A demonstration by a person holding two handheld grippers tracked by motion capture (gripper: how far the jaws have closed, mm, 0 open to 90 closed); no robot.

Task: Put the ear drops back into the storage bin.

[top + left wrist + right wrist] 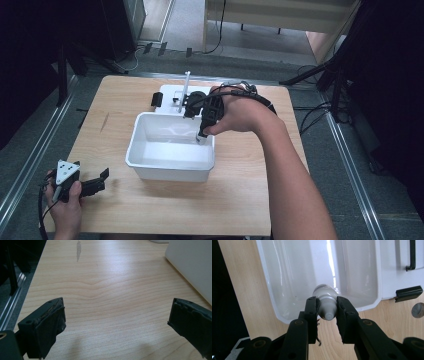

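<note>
A white plastic bin stands in the middle of the wooden table. My right gripper points down over the bin's right rim, shut on a small white bottle. In the right gripper view the jaws of the right gripper clamp the bottle's ribbed cap, and its body hangs over the bin's inner wall. My left gripper rests at the table's front left corner. In the left gripper view the left gripper stands open over bare wood with nothing between its jaws.
Behind the bin lies a white lid with black latches, and a thin white rod and a black object stand on it. Dark stands and cables ring the table. Bare wood stretches left and right of the bin.
</note>
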